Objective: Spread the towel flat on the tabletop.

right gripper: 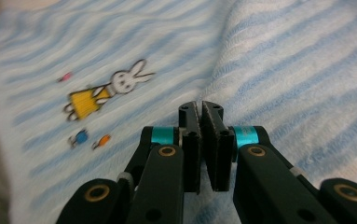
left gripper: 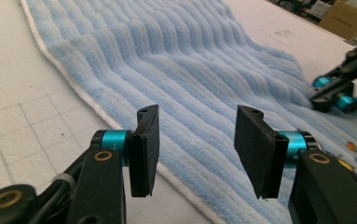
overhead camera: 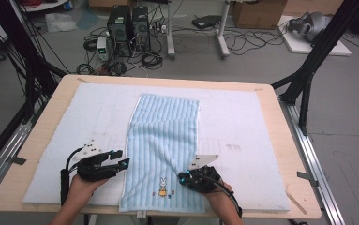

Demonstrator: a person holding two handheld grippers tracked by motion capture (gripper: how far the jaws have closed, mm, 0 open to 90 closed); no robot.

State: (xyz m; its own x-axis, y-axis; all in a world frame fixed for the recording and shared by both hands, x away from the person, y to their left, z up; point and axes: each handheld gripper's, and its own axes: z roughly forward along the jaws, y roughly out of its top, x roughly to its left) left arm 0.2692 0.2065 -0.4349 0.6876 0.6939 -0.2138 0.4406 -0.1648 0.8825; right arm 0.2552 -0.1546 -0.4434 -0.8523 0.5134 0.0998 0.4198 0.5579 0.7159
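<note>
My right tongs point(overhead camera: 183, 177) pinch the towel point(overhead camera: 164, 140) edge; my left tongs point(overhead camera: 122, 161) gape empty beside its left hem, lengthwise ahead.

**Items counted on and around the table**

One towel point(overhead camera: 160, 140) is counted on one white mat point(overhead camera: 243, 117), which is carried by one table point(overhead camera: 289, 154). One rabbit figure point(overhead camera: 162, 186) is seen on the towel. Two grippers are counted: the left gripper point(overhead camera: 123, 162) and the right gripper point(overhead camera: 182, 178), each with two black pads and one grey plate. Two hands are seen at the lower edge of the high view. On the floor beyond the table, two computer towers point(overhead camera: 129, 26) are counted side by side, and two cardboard boxes point(overhead camera: 257, 13) are made out at the far edge. Loose cables are too tangled to be counted.
</note>
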